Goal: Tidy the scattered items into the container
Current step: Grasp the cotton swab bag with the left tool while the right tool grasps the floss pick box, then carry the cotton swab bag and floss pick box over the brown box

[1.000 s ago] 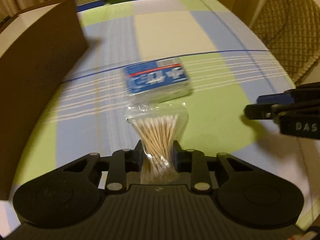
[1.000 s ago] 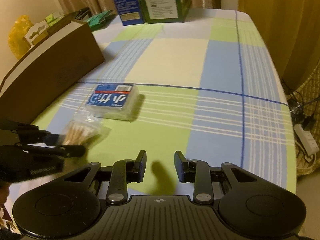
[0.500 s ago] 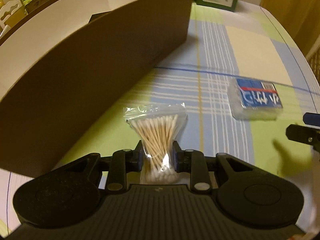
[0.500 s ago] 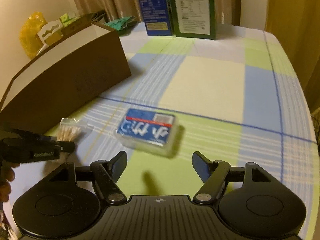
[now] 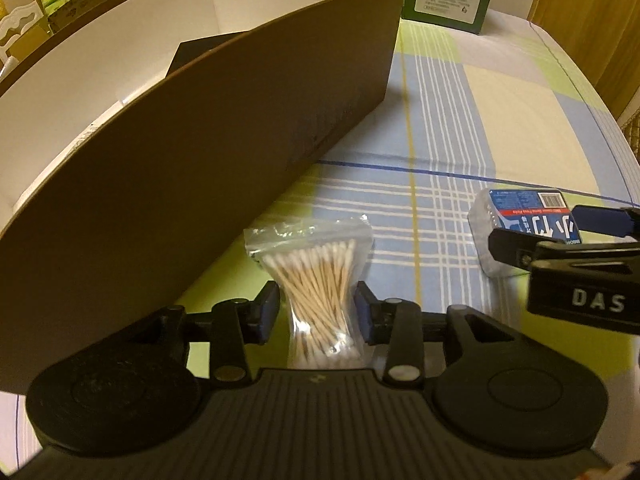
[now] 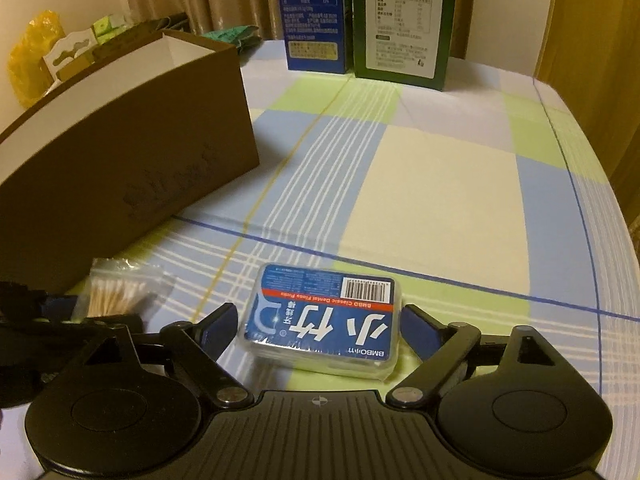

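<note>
My left gripper (image 5: 316, 310) is shut on a clear bag of cotton swabs (image 5: 316, 276), held above the checked tablecloth beside the brown cardboard box (image 5: 224, 152), below its rim. The box has a white inside and holds a dark item (image 5: 198, 54). My right gripper (image 6: 322, 326) is open, its fingers on either side of a clear floss pick box with a blue label (image 6: 324, 320) that lies on the cloth. That floss box (image 5: 516, 224) and my right gripper (image 5: 560, 236) also show at the right of the left wrist view. The swab bag (image 6: 116, 292) shows at the right wrist view's left.
A blue carton (image 6: 312, 16) and a green carton (image 6: 404, 20) stand at the table's far edge. Clutter and a yellow bag (image 6: 34, 56) lie behind the brown box (image 6: 120, 160). The table edge runs along the right (image 6: 616, 200).
My left gripper has carried the swab bag left, up to the brown box. My right gripper has opened wide and moved forward until its fingers straddle the floss box.
</note>
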Motion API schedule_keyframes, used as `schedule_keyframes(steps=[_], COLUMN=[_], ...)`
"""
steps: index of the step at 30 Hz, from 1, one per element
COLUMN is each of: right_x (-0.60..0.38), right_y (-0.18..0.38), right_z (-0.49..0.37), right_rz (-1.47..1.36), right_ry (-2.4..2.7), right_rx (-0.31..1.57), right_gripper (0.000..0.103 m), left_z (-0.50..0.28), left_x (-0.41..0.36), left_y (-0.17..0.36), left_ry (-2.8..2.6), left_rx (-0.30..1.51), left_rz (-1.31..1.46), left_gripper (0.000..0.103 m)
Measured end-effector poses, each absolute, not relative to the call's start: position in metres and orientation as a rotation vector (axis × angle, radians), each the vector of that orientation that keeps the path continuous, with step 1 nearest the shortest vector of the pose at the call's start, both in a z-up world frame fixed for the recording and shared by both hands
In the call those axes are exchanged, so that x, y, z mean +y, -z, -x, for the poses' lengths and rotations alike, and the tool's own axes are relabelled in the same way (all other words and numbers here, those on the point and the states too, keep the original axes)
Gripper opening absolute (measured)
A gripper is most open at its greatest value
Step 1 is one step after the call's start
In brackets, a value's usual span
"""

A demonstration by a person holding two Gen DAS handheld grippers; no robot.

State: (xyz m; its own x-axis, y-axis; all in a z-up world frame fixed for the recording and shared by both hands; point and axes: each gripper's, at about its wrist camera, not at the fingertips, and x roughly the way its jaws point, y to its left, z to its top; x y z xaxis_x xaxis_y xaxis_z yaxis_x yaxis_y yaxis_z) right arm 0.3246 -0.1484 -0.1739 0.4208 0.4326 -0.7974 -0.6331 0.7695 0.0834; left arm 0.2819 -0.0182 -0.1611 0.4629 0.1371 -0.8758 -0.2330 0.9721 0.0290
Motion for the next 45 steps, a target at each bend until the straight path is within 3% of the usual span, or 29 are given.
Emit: schedule_keyframes(steps=[4,8,18,22,25,31,38,45], right_x=[-0.155,-0.164,-0.191,-0.186,-0.179,-0.175,-0.179,-0.185], right_y=[0.173,0.171,0.171,0.173,0.173,0.181,0.18,0.167], right_z=[-0.321,-0.306,-0.257,-0.254,-0.254,-0.248,-0.24,-0.229], right_rz=[0.272,0.33,0.405,0.399,0.417,0.472,0.487,0.461], right_ry=[-0.743,-0.849,-0.958,-0.921,-0.9,-0.862,-0.877,-0.933], right_rx=[0.922,0.938,0.952,0.957,0.949,0.942,0.961,0.973], right_gripper=[0.084,0.084,0.085,0.09,0.091,0.085,0.084,0.084], left_z=[-0.282,-0.28,-0.222,-0.204,-0.204,-0.209,-0.207,-0.192], left_x=[-0.017,-0.017,-0.026,-0.029,-0.03,-0.032,-0.036,-0.033], left_y=[0.162,0.161,0.154,0.152,0.154,0.156,0.155,0.152], left_ry=[-0.208,-0.177,-0.121,-0.133,-0.154,-0.175,-0.155,-0.118], left_rx=[1.065,1.078,1.162,1.174,1.171,1.148,1.142,1.142], left_rz=[0.088,0.075,0.086,0.103,0.099,0.087,0.077,0.104], left_gripper=[0.035,0.027,0.025,0.026,0.036,0.04,0.026,0.022])
